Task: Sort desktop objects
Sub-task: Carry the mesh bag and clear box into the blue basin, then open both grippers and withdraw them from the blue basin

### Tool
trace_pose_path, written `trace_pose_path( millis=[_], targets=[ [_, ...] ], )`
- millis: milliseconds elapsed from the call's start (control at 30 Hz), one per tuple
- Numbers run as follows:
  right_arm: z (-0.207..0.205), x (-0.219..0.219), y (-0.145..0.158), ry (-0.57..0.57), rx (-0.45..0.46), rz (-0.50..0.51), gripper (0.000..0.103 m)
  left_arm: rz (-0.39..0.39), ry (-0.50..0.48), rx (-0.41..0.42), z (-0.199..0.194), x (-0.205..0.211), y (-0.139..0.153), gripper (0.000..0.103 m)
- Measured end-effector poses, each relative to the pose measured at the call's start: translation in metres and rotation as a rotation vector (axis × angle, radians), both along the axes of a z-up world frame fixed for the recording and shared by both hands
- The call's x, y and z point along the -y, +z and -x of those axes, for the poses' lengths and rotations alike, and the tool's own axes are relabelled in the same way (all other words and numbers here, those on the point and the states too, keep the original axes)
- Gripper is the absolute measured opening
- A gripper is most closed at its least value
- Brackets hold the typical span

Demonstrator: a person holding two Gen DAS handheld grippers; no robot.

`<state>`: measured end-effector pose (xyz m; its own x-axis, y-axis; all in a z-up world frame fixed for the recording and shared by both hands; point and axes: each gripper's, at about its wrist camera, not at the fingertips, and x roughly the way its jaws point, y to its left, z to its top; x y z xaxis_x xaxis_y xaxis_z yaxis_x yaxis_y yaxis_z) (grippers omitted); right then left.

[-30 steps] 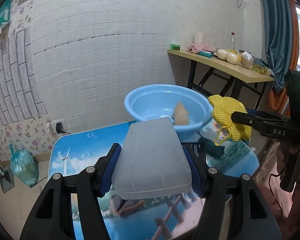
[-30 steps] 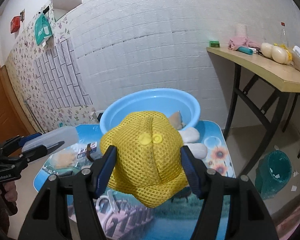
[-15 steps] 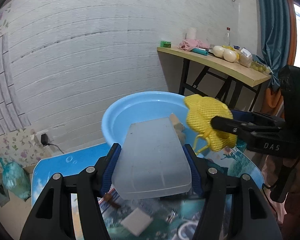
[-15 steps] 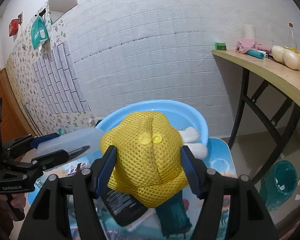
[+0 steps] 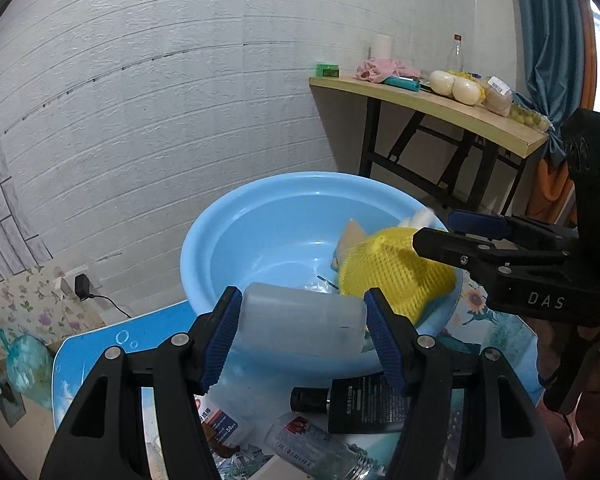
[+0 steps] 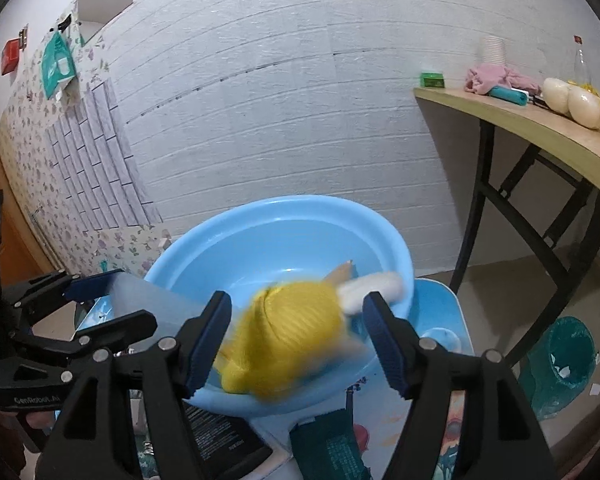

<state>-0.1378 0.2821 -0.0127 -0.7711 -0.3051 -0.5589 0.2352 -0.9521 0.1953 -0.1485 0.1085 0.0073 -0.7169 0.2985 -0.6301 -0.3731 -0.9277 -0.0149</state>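
1. The left gripper [image 5: 302, 326] tilts downward, its blue-padded fingers [image 5: 220, 340] pressed against both sides of a frosted translucent plastic box [image 5: 300, 322].
2. The right gripper [image 6: 296, 340] also tilts downward; its jaws are opening, and a blurred yellow mesh pouch [image 6: 288, 340] sits between them, clear of the right pad.
3. Both grippers stand side by side, near each other.
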Motion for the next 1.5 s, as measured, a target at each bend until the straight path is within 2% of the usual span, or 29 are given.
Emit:
trace_pose_path(
  millis=[200,533,733,800,900,1100,1300,1500],
  targets=[
    [-0.005,0.0,0.001,0.0,0.006,0.003,0.068,0.0,0.008,-0.002,-0.013,0.006,0.004,0.063],
    [-0.032,-0.001,0.002,-0.01,0.024,-0.022,0.068,-0.017,0.108,0.016,-0.047,0.045,0.001,0.063],
    [-0.053,-0.001,-0.001,-0.018,0.053,-0.038,0.068,-0.033,0.192,0.042,-0.075,0.076,-0.009,0.075],
    [-0.062,0.0,-0.002,-0.016,0.063,-0.046,0.068,-0.029,0.217,0.039,-0.087,0.086,-0.012,0.083],
    [-0.075,0.003,-0.007,-0.016,0.083,-0.052,0.068,-0.026,0.251,0.051,-0.104,0.099,-0.019,0.089],
    [-0.097,0.015,-0.026,-0.019,0.151,-0.068,0.068,-0.002,0.274,0.077,-0.131,0.113,-0.035,0.092],
    [-0.12,0.031,-0.04,0.025,0.196,-0.087,0.068,-0.022,0.293,0.139,-0.15,0.125,-0.053,0.093],
    [-0.133,0.045,-0.048,0.059,0.226,-0.114,0.067,-0.017,0.298,0.141,-0.158,0.124,-0.064,0.093]
  ],
)
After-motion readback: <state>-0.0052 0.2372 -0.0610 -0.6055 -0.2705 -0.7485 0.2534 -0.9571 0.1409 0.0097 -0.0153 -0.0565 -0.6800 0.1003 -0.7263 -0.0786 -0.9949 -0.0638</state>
